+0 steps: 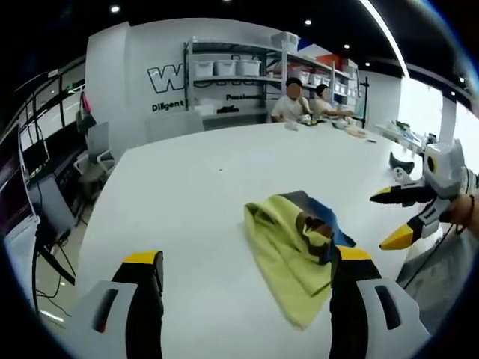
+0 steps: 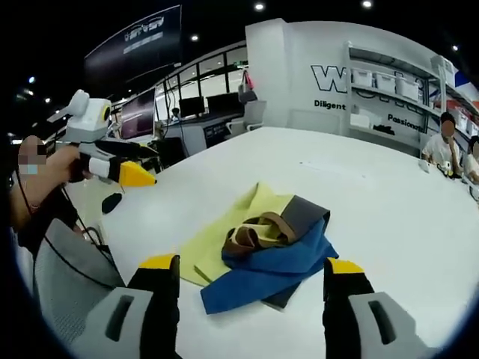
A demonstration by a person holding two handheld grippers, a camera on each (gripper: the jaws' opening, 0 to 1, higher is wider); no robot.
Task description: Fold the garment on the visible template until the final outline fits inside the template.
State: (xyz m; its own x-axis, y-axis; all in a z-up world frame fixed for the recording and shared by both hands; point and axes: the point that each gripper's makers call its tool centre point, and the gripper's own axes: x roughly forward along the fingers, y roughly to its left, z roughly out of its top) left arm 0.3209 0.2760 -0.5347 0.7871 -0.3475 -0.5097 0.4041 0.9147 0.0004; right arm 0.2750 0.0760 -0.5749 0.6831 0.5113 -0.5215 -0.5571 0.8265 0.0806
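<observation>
A crumpled garment (image 1: 288, 243) of yellow-green, blue and brown cloth lies bunched on the white table (image 1: 194, 194). In the left gripper view my left gripper (image 1: 247, 258) is open, its jaws wide apart just short of the cloth. My right gripper (image 1: 391, 218) comes in from the right, open and off the cloth's right side. In the right gripper view the garment (image 2: 262, 247) has its blue layer nearest and the yellow one behind. The right gripper (image 2: 251, 263) is open over the near edge with nothing held. The left gripper (image 2: 146, 164), in a hand, hovers open at far left.
Two people (image 1: 293, 101) sit at the table's far end. Shelves with bins (image 1: 232, 71) line the back wall. Chairs and monitors (image 1: 37, 164) stand past the table's left edge. A small black object (image 1: 402, 161) lies near the right edge. A cable (image 2: 82, 224) hangs by the person's arm.
</observation>
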